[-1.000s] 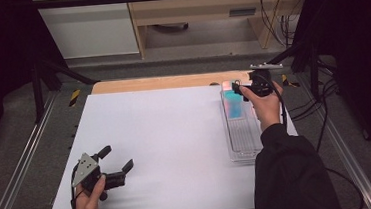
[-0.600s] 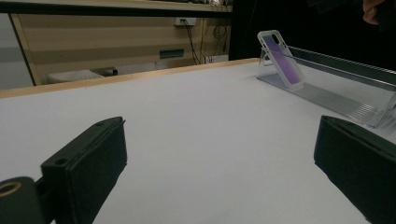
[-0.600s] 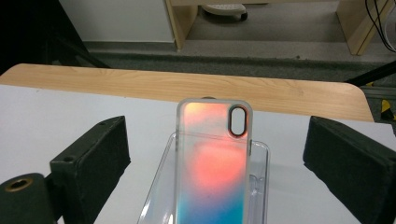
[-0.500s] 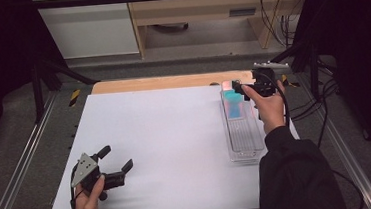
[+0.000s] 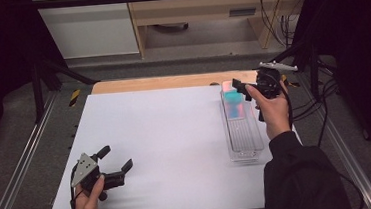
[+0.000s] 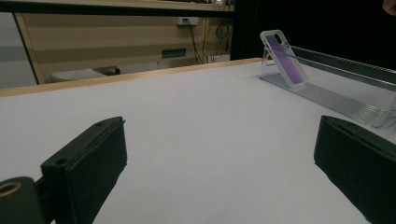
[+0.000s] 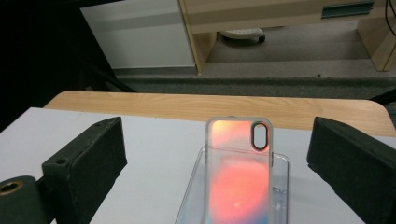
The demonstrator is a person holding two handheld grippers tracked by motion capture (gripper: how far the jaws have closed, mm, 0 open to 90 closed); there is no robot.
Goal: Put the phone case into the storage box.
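The left tongs (image 5: 114,161) rest low at the near left in the left hand (image 5: 88,200), jaws spread wide and empty. The right tongs (image 5: 240,89), raised in the right hand (image 5: 272,108) at the far right, have just been opening; nothing sits between their jaws.

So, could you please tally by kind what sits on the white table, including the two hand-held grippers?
Phone case, iridescent, leaning in the rack: 1
Clear slotted rack: 1
Grippers, the left gripper resting on the table and the right gripper held above the rack, both with jaws apart and nothing in them: 2
Total: 4
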